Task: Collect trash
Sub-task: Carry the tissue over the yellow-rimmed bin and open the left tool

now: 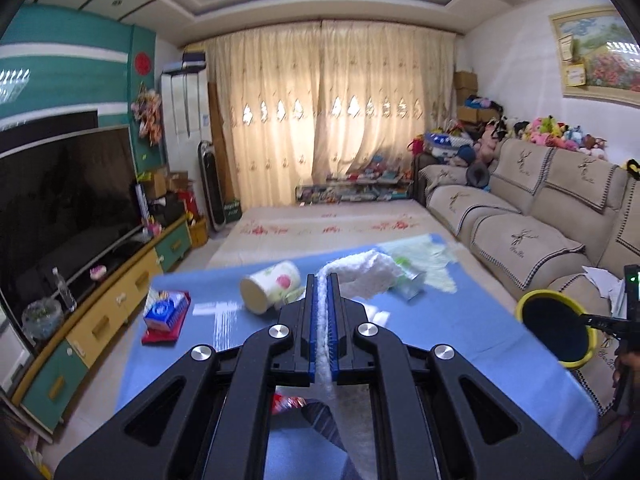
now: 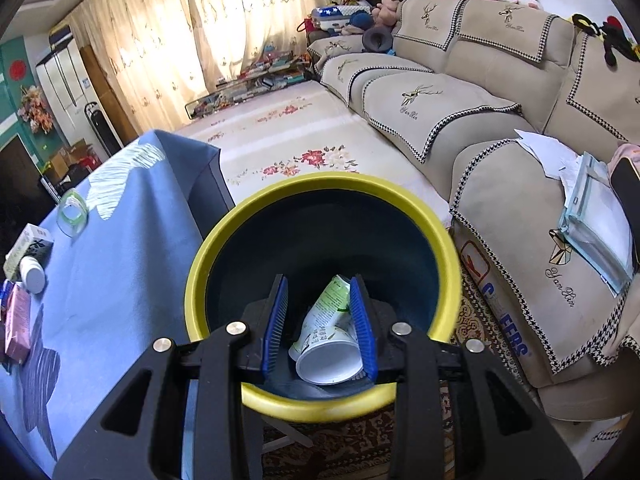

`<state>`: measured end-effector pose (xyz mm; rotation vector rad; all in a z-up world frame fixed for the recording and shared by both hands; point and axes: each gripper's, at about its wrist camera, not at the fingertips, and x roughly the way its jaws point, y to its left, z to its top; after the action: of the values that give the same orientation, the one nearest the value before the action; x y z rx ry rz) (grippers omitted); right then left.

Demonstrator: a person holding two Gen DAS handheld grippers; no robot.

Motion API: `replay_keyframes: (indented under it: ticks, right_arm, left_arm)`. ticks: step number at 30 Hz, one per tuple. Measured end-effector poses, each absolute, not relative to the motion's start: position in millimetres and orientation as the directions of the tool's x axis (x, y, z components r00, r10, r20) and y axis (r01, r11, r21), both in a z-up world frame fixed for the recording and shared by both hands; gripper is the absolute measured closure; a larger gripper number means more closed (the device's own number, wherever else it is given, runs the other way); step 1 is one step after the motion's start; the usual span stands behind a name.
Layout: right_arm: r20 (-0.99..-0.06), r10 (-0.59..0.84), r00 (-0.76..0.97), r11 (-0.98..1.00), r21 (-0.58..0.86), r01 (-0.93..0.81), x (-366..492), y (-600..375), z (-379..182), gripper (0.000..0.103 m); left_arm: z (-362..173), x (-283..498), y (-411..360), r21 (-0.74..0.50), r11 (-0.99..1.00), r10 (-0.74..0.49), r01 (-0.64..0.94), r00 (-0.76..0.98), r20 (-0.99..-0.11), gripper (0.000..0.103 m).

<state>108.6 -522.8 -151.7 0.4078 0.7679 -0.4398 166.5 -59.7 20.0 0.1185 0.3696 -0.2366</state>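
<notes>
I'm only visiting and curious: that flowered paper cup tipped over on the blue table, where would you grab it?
Across its middle, coming down from above. The flowered cup lies on its side on the blue table, base toward the camera, so the rounded wall offers two opposite sides; pinching the thin paper rim would probably crush it.

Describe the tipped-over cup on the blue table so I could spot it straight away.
Find the blue table in front of the beige sofa. Just ahead of the left gripper, which pinches a white tissue, the paper cup lies on its side. Unlike the red and blue packet to its left, it is cylindrical, white with pink flowers.
</notes>
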Motion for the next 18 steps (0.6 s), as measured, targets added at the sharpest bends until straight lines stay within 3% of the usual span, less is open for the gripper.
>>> replay_keyframes:
  ticks: [7,18]
  right_arm:
    - [-0.699,-0.23,0.677,0.811,0.247,0.53,75.5,-543.5,-142.3,0.069]
    - [-0.67,-0.248,0.7,0.813,0.248,0.526,28.4,-561.8,-133.9,0.068]
  left_arm:
    - [52.7,127.6,-95.1,0.1,0.942,-0.271,0.321,0.902,-0.337,0.098]
    - [63.6,105.2,-203.3,0.121,0.859,-0.427,0.498,0.825,-0.37,0.098]
